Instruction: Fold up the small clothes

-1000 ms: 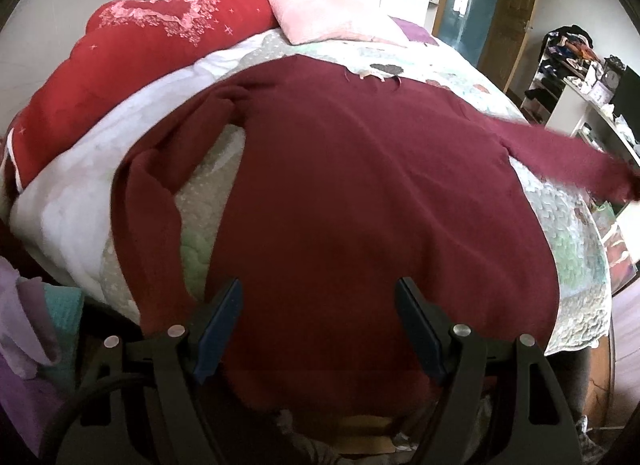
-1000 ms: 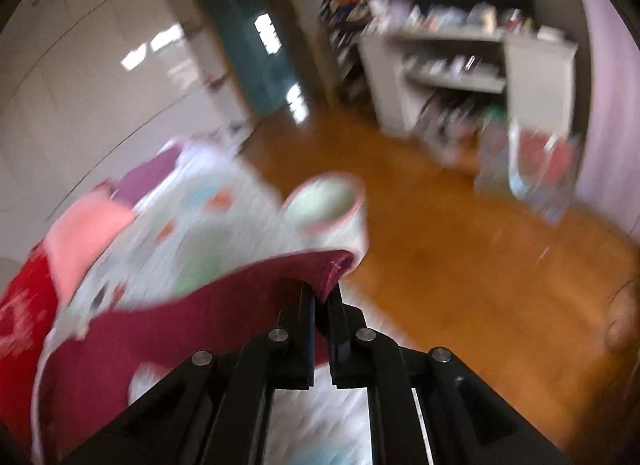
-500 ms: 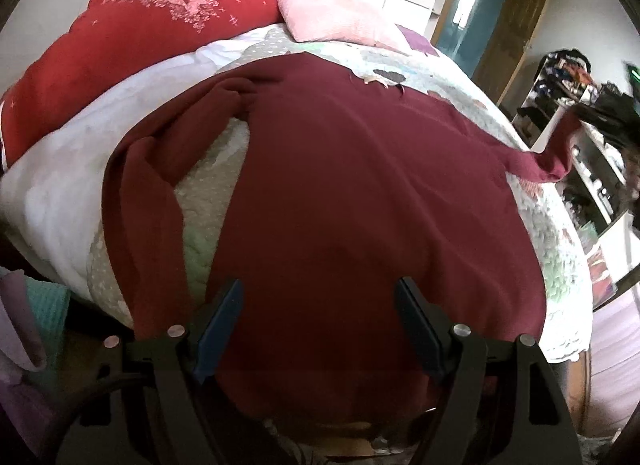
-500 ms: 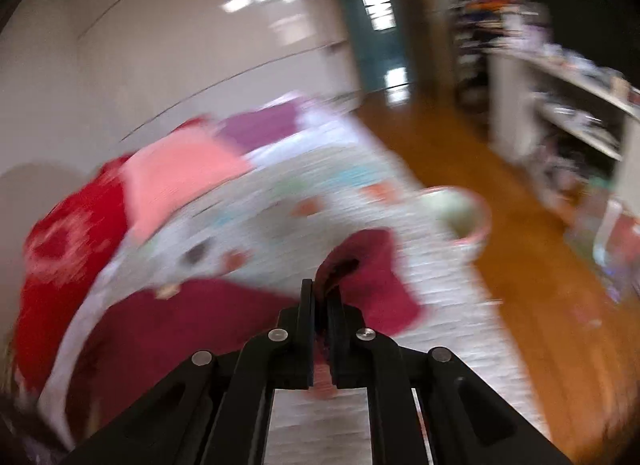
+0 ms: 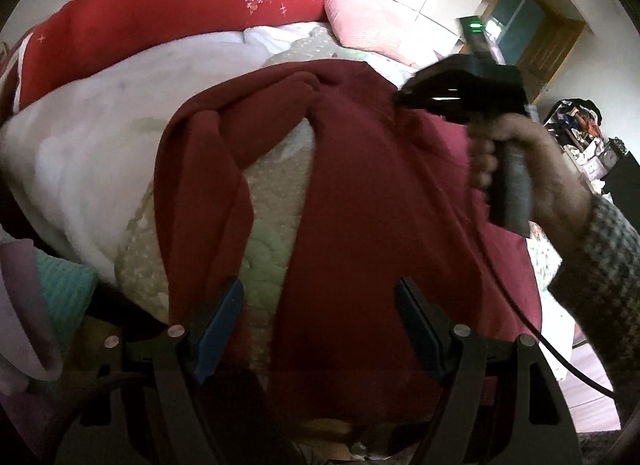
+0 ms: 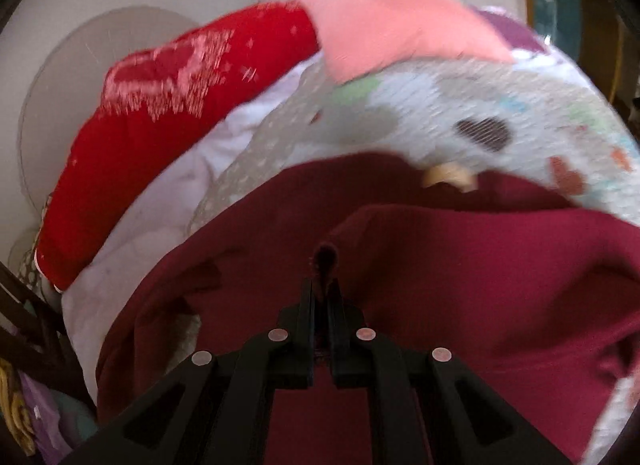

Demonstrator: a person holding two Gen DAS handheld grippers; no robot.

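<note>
The dark red sweater (image 5: 384,201) lies spread on the bed (image 5: 272,201), chest down the middle, its left sleeve (image 5: 200,201) bent down along the quilt beside the body. The right claw (image 6: 321,293) has its fingers pressed together on the cuff of the right sleeve (image 6: 480,265), which is drawn across the sweater's chest; a small tuft of cloth sticks up between the fingertips. The pinch looks shallow, so the cuff could slip free before the sleeve is laid flat, and knit this soft is likely to bunch or twist if it is dragged rather than lifted. The sleeve could also land crooked, since the fabric under it already shows ripples. In the left wrist view the person's right hand (image 5: 516,169) grips the tool's handle upright, forearm coming in from the right, the tool reaching toward the collar area above the garment. The left claw (image 5: 320,325) is spread wide and holds nothing, poised low over the sweater's hem near the edge of the bed. A red pillow (image 5: 168,13) and a pink pillow (image 5: 372,21) sit at the head.
</note>
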